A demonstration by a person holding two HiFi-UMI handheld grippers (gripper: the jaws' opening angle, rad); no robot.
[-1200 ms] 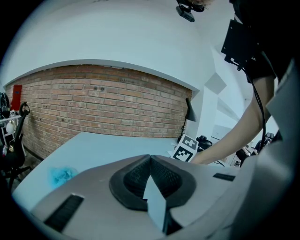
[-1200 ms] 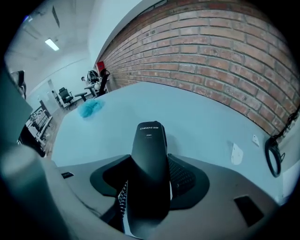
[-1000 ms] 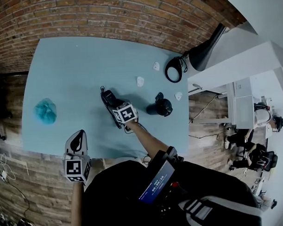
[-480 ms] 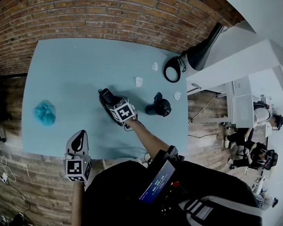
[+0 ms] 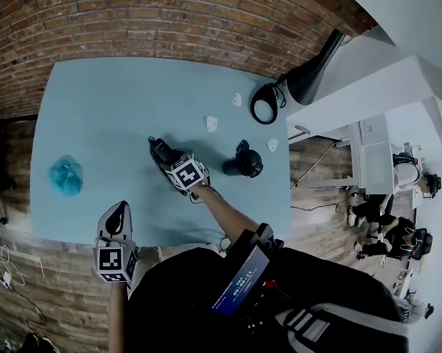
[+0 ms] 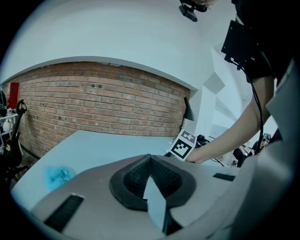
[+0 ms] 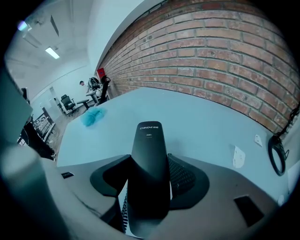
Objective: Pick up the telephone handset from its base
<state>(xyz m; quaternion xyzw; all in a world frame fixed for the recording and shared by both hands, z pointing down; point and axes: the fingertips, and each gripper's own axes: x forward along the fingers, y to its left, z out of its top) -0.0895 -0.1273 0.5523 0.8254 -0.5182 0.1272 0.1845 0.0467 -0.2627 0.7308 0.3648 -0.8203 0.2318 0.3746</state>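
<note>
"Gripping tight, folks: the right gripper (image 7: pixel 150 180) has its fingers clamped on the black handset (image 7: pixel 149 150), which juts out past them over the middle of the tabletop (image 5: pixel 95 104)."

"And the left gripper (image 6: pixel 150 158)?"

"Hanging at the near left edge, fingers together, nothing between them. A blue tuft (image 5: pixel 65 176) lies well off to the left."

I see grey shells and black ribbed pads on the left gripper (image 6: pixel 150 174) and right gripper (image 5: pixel 168 156), each with a black-and-white marker cube (image 5: pixel 186 171); black top (image 5: pixel 175 300), lit chest screen (image 5: pixel 239 282).
</note>
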